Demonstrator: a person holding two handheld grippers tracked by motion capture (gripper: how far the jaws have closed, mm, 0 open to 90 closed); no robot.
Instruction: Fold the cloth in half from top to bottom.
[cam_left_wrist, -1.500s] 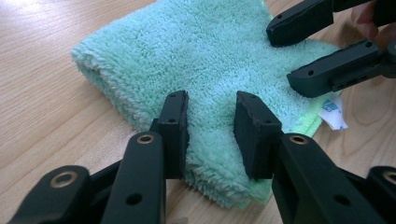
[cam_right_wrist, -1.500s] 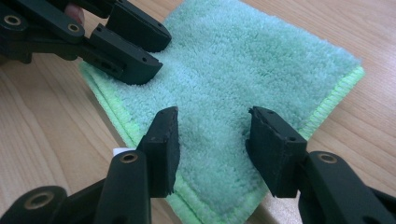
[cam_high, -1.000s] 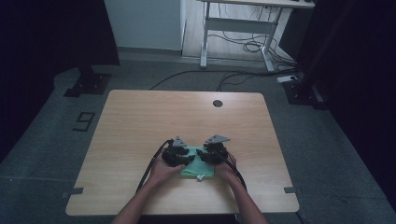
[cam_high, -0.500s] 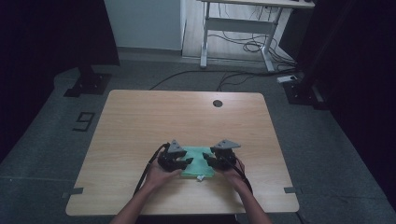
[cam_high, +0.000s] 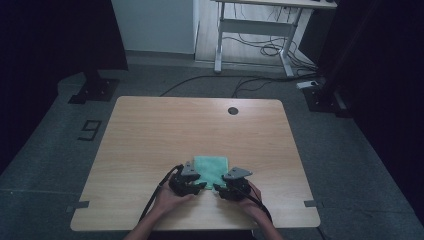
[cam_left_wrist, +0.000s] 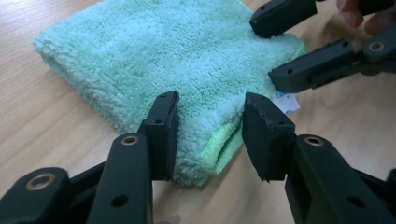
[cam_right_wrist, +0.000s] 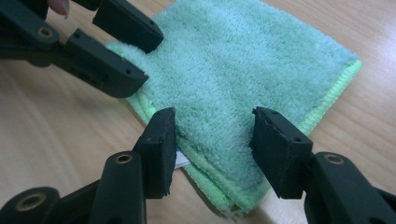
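The right gripper (cam_right_wrist: 212, 140) hangs with its jaws spread wide over the near corner of a folded green cloth (cam_right_wrist: 243, 79) on the wooden table (cam_right_wrist: 56, 140). The left gripper (cam_right_wrist: 126, 51) sits at the cloth's far left edge, also spread.

from above, the room around me is dim and murky, with black at both sides; the pale wooden table (cam_high: 150, 130) catches soft, even light and throws no hard shadows. detail there is grainy. my gripper views are far brighter: the fluffy mint-green folded cloth (cam_left_wrist: 177, 60) looks crisp, while my near black jaws blur slightly at the bottom edge.
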